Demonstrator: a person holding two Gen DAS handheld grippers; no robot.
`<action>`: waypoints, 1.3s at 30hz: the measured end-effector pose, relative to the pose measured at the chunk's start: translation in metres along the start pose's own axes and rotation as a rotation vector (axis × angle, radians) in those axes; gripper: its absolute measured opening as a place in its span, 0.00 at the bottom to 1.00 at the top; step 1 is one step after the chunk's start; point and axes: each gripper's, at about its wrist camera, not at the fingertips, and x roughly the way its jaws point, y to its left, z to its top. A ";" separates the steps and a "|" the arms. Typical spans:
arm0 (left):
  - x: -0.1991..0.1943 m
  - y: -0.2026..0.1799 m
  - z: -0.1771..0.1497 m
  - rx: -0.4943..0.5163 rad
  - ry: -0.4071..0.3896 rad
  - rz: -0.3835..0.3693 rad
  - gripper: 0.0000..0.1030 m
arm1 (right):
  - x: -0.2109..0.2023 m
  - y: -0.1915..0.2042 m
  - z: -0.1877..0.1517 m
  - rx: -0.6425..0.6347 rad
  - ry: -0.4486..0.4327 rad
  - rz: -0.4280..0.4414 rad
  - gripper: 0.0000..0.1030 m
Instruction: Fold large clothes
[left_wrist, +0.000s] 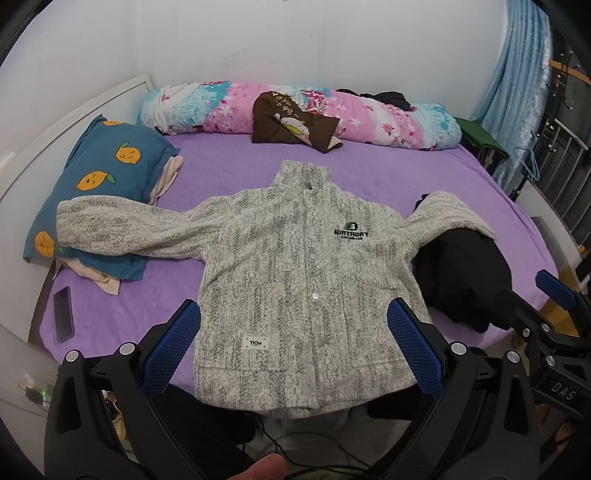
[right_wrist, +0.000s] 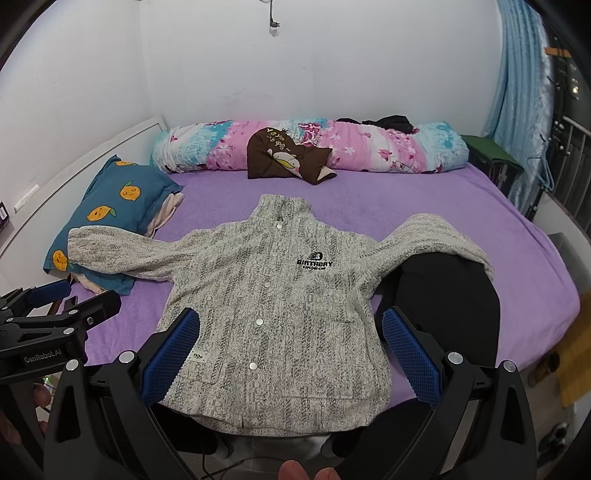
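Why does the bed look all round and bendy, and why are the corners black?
Both wrist views use fisheye lenses: in the left wrist view the purple bed bulges and black corners frame it; the right wrist view curves the blue curtain. The grey jacket looks sharp; lighting is soft, without glare.

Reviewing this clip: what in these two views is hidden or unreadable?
- Grey jacket: the bottom hem's corners are covered by the open left claw in the left view and the right claw in the right.
- Jacket's right-hand sleeve cuff: it drapes over the black garment, end unseen.
- Small hem label: text too small.
- Phone: screen dark.
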 end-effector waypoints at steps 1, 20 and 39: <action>0.000 -0.001 -0.001 0.001 0.000 0.003 0.94 | 0.000 -0.001 0.001 0.000 0.001 0.001 0.95; 0.000 -0.004 -0.003 -0.004 0.001 -0.001 0.94 | -0.001 0.000 0.000 0.000 0.000 0.002 0.95; 0.003 0.003 -0.002 -0.019 0.008 -0.005 0.94 | 0.002 0.007 0.003 -0.021 0.007 0.005 0.95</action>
